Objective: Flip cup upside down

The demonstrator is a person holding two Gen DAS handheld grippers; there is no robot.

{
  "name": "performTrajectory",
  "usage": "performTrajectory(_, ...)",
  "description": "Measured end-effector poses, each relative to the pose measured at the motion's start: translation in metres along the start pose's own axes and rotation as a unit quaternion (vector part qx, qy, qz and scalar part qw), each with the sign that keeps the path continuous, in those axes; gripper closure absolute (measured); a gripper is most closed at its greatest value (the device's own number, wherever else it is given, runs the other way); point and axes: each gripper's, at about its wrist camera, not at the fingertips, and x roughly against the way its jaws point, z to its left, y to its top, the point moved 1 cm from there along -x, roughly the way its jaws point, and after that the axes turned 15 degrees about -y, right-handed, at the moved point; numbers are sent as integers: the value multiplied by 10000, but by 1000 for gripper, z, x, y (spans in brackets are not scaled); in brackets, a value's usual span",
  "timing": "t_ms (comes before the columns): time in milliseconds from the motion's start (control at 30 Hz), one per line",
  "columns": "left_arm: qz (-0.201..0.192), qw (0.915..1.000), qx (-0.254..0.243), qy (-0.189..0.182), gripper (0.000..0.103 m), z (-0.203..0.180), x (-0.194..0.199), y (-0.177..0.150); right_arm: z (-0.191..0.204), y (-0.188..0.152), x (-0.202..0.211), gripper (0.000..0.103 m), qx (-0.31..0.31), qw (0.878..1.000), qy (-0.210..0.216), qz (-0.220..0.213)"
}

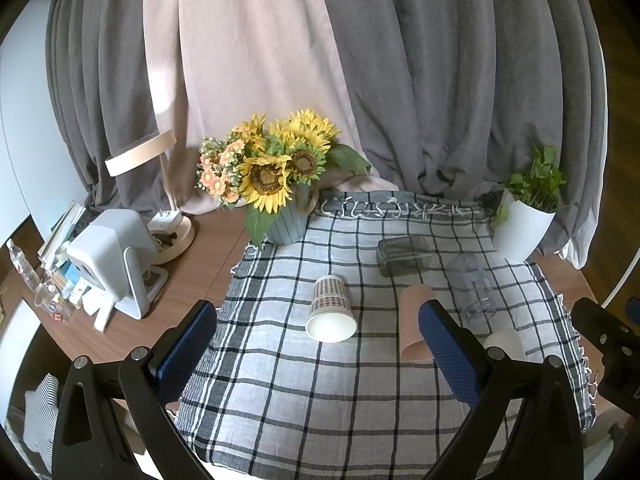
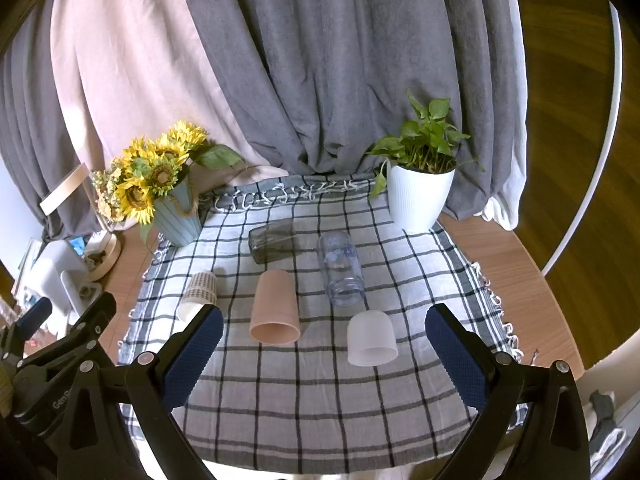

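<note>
a checked cloth (image 2: 320, 400) covers the round table (image 2: 516, 280), with five cups on it: a dark glass tumbler (image 2: 274, 244) and a clear plastic cup (image 2: 340, 274) on their sides at the back, a pink cup (image 2: 276, 306) and a patterned paper cup (image 1: 330, 308) lying with mouths toward the cameras, and a white cup (image 2: 371, 338) standing mouth-down. the left gripper (image 1: 318, 344) and right gripper (image 2: 324, 344) both hover above the near cloth, fingers spread wide, holding nothing. in the left view a finger hides part of the pink cup and most of the white cup; in the right view a finger cuts off the paper cup's mouth.

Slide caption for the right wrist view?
Open right gripper above checked cloth; five cups lie on their sides.
</note>
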Motion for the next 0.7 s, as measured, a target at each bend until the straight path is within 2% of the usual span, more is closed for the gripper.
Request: performTrajectory(700, 20, 10000, 7, -14, 0, 2, 0, -1, 1, -1, -2, 1, 2, 10000, 3, 0)
